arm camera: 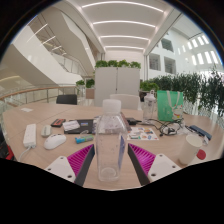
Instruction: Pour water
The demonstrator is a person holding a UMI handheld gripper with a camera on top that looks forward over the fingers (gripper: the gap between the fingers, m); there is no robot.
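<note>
A clear plastic water bottle (111,140) with a white cap stands upright between my fingers, and its label shows on its right side. My gripper (111,160) is shut on the bottle, with both magenta pads (82,158) pressing on its sides. Its base shows just above the wooden table (60,125); I cannot tell whether it touches the table. A white cup (192,149) stands to the right, just beyond the right finger. Farther back on the right is a green-tinted clear container (170,104).
A white mouse (54,141) and a white remote (30,135) lie to the left. Small clutter (146,131), a pair of glasses (172,128) and a small bottle (150,106) sit beyond the bottle on the right. Potted plants (200,92) line the far side.
</note>
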